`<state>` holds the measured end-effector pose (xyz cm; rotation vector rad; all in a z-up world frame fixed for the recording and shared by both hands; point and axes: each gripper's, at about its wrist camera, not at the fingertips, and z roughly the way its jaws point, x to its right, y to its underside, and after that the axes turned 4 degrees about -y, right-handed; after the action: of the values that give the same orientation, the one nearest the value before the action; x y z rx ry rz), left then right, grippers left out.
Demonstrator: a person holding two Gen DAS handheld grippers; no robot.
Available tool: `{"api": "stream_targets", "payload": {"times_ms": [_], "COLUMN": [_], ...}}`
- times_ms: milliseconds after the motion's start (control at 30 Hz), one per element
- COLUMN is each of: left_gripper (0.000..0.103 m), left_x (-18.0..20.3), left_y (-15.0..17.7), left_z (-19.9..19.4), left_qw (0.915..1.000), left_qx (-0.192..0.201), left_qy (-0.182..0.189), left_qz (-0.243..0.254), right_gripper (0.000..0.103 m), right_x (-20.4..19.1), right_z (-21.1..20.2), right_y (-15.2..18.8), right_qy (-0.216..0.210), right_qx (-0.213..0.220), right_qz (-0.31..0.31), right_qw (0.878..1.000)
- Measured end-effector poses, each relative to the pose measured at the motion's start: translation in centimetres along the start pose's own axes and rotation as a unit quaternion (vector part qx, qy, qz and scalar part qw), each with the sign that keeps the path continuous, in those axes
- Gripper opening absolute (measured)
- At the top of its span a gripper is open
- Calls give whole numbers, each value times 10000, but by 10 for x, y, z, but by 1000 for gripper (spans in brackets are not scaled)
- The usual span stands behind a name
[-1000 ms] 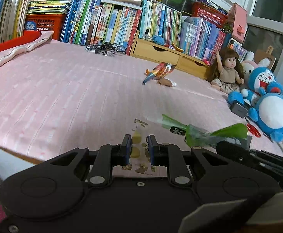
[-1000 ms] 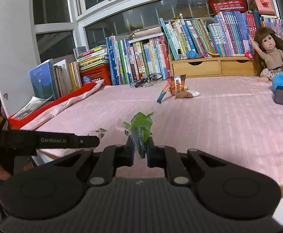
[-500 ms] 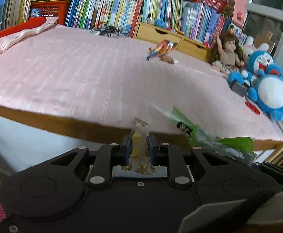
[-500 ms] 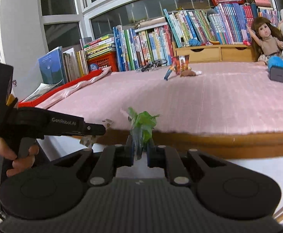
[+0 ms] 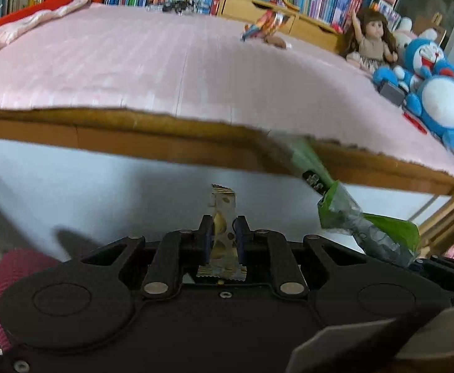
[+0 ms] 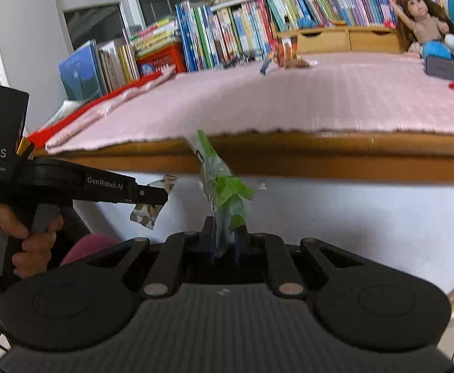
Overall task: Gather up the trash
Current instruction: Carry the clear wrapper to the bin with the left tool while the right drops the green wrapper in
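My left gripper [image 5: 222,221] holds a small clear wrapper with gold print [image 5: 224,199]; its jaws are closing a little tighter on it. My right gripper [image 6: 225,228] is shut on a crumpled green and clear plastic wrapper [image 6: 227,186], which also shows at the right of the left wrist view as the green wrapper [image 5: 335,205]. Both grippers hang below the wooden front edge [image 5: 133,136] of the pink-covered bed. From the right wrist view the left gripper [image 6: 164,193] sits to the left, with a hand [image 6: 25,236] on its grip. A colourful wrapper [image 5: 264,25] lies far back on the bed.
Books [image 6: 220,34] and wooden drawers [image 6: 345,39] line the back of the bed. A doll [image 5: 371,37], blue plush toys [image 5: 438,99] and a dark box [image 5: 391,91] sit at its right. A white panel [image 5: 102,180] runs under the edge.
Both grippers have pulled back off the bed and sunk below its wooden edge, each still carrying its wrapper. The bed top now sits higher in both views.
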<state>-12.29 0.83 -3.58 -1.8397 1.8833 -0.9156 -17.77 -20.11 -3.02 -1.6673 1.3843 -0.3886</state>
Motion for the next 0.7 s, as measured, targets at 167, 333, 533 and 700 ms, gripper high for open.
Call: {"api": "stream_targets", "payload": {"times_ms": [167,333,533,700], "left_gripper": [14,14,15,16], "left_x": [-1,0,5,10], "left_y": [11,21,28,30], "left_z": [12,22,32,38], "left_qw": [9996,9983,9959,9941], "left_qx": [-282,-571,-847,-988], "left_qy": [-36,-84,-193,-234], "left_qz": [1,69,242,381], "right_gripper": [16,16,16,17], "right_x": [1,1,2,-1], "right_z": [4,11,18,23], "right_y": [12,20,23,22], "right_qy": [79,149,152,125], "right_qx": [-231,-437,-565,-597], "right_qz": [90,80,136,86], "right_qw": [9997,9989,9982,9981]}}
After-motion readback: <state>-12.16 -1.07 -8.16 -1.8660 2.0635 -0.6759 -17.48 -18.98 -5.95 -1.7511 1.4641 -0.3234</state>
